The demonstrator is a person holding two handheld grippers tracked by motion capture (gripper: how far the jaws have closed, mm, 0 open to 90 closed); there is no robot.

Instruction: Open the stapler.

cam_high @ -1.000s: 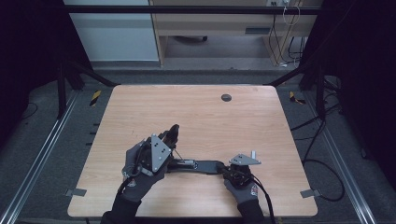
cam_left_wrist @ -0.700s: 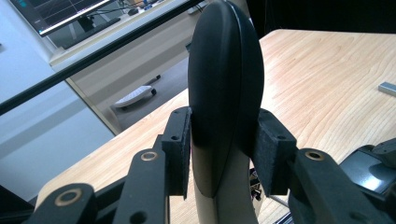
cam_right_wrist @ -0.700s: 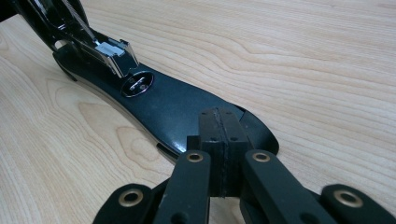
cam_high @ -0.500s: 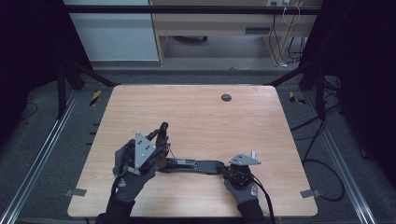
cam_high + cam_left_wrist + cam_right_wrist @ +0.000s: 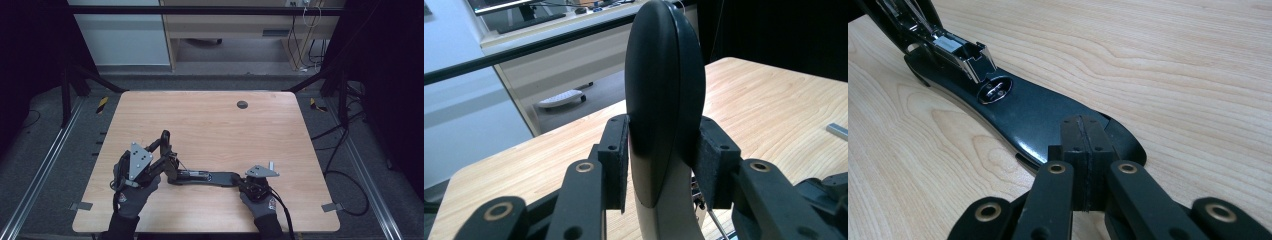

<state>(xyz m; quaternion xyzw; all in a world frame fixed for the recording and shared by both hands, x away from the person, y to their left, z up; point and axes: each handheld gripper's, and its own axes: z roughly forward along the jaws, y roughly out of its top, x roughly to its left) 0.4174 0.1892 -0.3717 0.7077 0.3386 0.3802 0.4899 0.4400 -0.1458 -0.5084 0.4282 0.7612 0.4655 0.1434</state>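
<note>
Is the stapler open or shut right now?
Open. The left gripper is clamped on the stapler's top arm, swung up off the base; the staple channel lies exposed. The shut right gripper presses on the base.

The stapler (image 5: 200, 176) lies on the table (image 5: 210, 125) near its front edge, between the left tool (image 5: 165, 145) and the right tool (image 5: 240, 181).

Wooden table (image 5: 210, 130), light grain, rounded corners, serving as landmark. Small dark round disc (image 5: 242, 104) on its top near the far edge, right of centre. Yellow-and-black striped tape marks on the floor off the far-left corner (image 5: 102, 103) and the far-right corner (image 5: 314, 104). Beyond the far edge, a pale wooden desk (image 5: 225, 27); cables (image 5: 345, 150) trail over the floor along the right side. Metal rails (image 5: 35, 175) flank the table.
</note>
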